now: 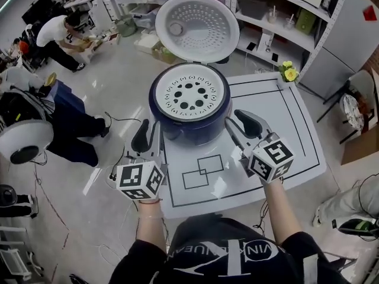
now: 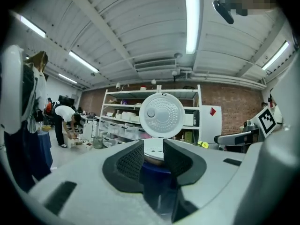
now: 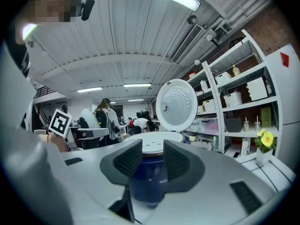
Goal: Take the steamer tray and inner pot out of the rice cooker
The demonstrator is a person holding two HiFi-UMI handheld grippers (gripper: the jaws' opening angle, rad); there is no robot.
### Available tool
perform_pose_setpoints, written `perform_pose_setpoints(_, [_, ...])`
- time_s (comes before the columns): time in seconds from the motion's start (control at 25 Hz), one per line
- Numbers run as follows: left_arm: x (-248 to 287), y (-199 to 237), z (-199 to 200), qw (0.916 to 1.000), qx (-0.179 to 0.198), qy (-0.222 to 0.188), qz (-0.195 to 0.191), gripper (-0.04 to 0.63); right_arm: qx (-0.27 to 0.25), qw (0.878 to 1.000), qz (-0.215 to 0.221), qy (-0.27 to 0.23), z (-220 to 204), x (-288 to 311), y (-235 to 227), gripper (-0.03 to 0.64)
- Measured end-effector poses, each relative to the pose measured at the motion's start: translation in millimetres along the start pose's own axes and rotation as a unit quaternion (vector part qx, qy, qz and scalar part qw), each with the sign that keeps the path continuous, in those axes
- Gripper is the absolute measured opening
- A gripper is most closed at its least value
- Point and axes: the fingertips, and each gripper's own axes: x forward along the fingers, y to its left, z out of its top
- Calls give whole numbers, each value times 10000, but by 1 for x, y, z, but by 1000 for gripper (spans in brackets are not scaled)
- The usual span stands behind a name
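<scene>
Person's dark shirt (image 1: 213,259) fills the near bottom of the head view, both forearms reaching out to the grippers.

White desk (image 1: 284,123) with black outlined rectangles. Shelving (image 1: 278,16) stands behind its far edge.

Rice cooker (image 1: 189,129), dark blue body, stands at the desk's far left corner. Lid (image 1: 196,27) is swung fully up and back, perforated inner face showing.

Steamer tray (image 1: 188,92) is white with round holes and sits in the cooker's mouth, level with the rim. It covers the inner pot, which can't be seen.

Left gripper (image 1: 148,133) is off the desk's left edge, just beside the cooker's left side and pointing level. Its own view (image 2: 153,146) shows the pads apart with nothing between them. Cooker body and tray rim sit ahead, through the gap.

Right gripper (image 1: 240,124) is over the desk, just beside the cooker's right side and level. Its view (image 3: 153,149) shows the jaws spread and empty, cooker ahead.

Yellow flowers (image 1: 289,73) at the far right corner.
</scene>
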Motion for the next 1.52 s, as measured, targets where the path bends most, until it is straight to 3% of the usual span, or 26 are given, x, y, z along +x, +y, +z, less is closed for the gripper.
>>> perform_pose_setpoints(0.28, [39,10,4,9997,105,115,-198,112,-811,9945,-58,655,18,61,-28,124])
perform_pose_setpoints(0.36, [46,13,6,9995,220,117,-197,112,-1120,9879,-77,1069,15,80,-36,138])
perform_pose_setpoints(0.52, [62,11,12,9965,793,173,-186,112,-1689,9715,-294,1638,13,111,-61,140])
perform_pose_setpoints(0.68, [73,8,13,9968,748,141,-261,112,-1919,9578,-443,2095,5,135,-82,146])
perform_pose_setpoints(0.8, [75,7,13,9961,825,79,-303,112,-2124,9419,-422,2568,-9,147,-88,148])
perform_pose_setpoints(0.96, [82,4,16,9953,910,9,-335,112,-2773,9083,-664,3060,-19,160,-100,149])
perform_pose_setpoints(1.04, [85,5,15,9959,838,0,-353,112,-2862,9003,-741,3195,-21,164,-102,143])
perform_pose_setpoints(1.2, [87,13,10,9965,774,-4,-320,112,-2901,8977,-744,3232,-23,167,-104,129])
perform_pose_setpoints(1.44, [83,24,9,9978,632,24,-190,112,-2641,9193,-735,2825,-12,168,-104,100])
perform_pose_setpoints(1.52, [79,28,5,9985,517,39,-147,112,-2797,9201,-798,2623,-6,168,-101,89])
